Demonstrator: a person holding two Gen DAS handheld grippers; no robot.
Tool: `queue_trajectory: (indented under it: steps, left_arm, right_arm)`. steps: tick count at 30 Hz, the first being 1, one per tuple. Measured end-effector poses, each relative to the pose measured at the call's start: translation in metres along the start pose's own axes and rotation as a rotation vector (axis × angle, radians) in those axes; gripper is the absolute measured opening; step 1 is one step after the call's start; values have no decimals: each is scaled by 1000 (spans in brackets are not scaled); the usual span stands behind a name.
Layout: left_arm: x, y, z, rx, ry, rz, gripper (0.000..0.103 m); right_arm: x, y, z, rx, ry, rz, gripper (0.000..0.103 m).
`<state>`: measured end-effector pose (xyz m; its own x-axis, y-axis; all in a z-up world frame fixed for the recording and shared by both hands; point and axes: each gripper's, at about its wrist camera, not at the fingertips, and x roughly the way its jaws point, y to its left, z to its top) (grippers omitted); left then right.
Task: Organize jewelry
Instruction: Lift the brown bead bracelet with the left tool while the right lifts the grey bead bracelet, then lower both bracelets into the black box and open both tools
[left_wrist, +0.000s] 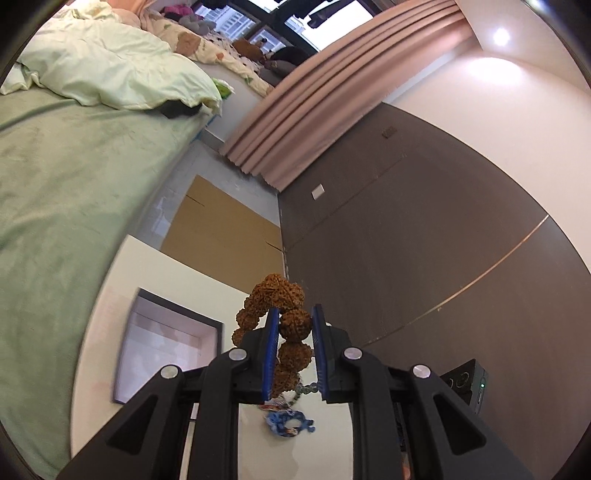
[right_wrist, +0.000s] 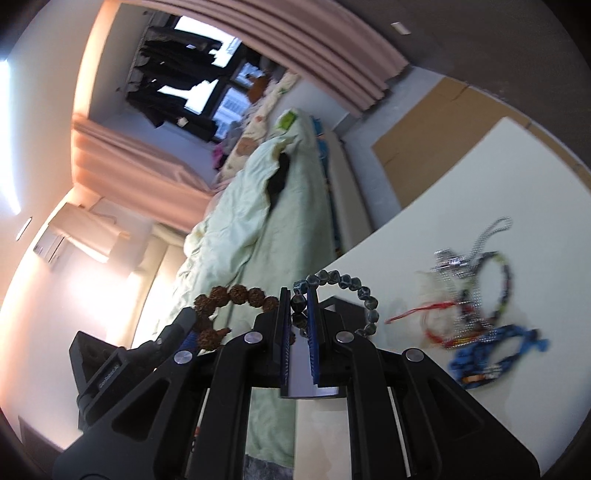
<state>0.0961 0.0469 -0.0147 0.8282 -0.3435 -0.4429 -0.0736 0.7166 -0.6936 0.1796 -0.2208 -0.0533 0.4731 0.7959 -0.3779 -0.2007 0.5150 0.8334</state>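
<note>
Faintly, illegible lettering marks the left hand-held gripper (right_wrist: 192, 338).

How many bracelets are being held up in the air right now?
2. A brown seed bracelet is pinched in the left gripper. A grey bead bracelet is pinched in the right gripper. More jewelry lies on the white table.
</note>
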Motion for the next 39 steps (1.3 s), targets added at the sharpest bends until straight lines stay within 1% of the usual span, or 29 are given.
queue_trajectory:
  steps: [4, 7, 13, 17, 18, 19, 20, 21, 22, 26, 31, 35, 39]
  left_arm:
    - [-12, 11, 5, -10, -16, 22, 16]
    - [-20, 21, 9, -22, -26, 32, 16]
    - [-28, 41, 16, -46, -40, 54, 16]
    - [-31, 50, 18, -60, -40, 65, 16]
    - [-32, 52, 19, -63, -39, 69, 16]
    - [-31, 53, 19, -64, -37, 74, 16]
    - [-31, 53, 19, -64, -36, 77, 16]
    - [-31, 54, 18, -63, -33, 82, 16]
    - [-30, 54, 17, -62, -30, 85, 16]
    - [-22, 56, 14, -64, 4, 84, 16]
    - [-7, 55, 8, -63, 47, 66, 16]
    - [6, 52, 0, -70, 76, 26, 16]
    - [19, 50, -10, -61, 110, 31, 16]
  right_arm:
    - [22, 15, -13, -31, 47, 25, 10]
    - [39, 24, -24, -51, 85, 24, 10]
    - [69, 23, -40, -75, 143, -17, 10]
    - [91, 30, -51, -139, 168, -86, 12]
    - [97, 31, -53, -157, 184, -99, 19]
    - [98, 31, -54, -161, 192, -99, 38]
    - [100, 30, -55, -160, 196, -99, 47]
    - [100, 28, -53, -155, 184, -98, 69]
    - [94, 28, -52, -150, 153, -90, 77]
    - [79, 20, -43, -131, 121, -88, 78]
    - [58, 6, -30, -100, 75, -141, 78]
    - [44, -6, -21, -58, 50, -163, 78]
    - [31, -15, -15, -33, 31, -182, 78]
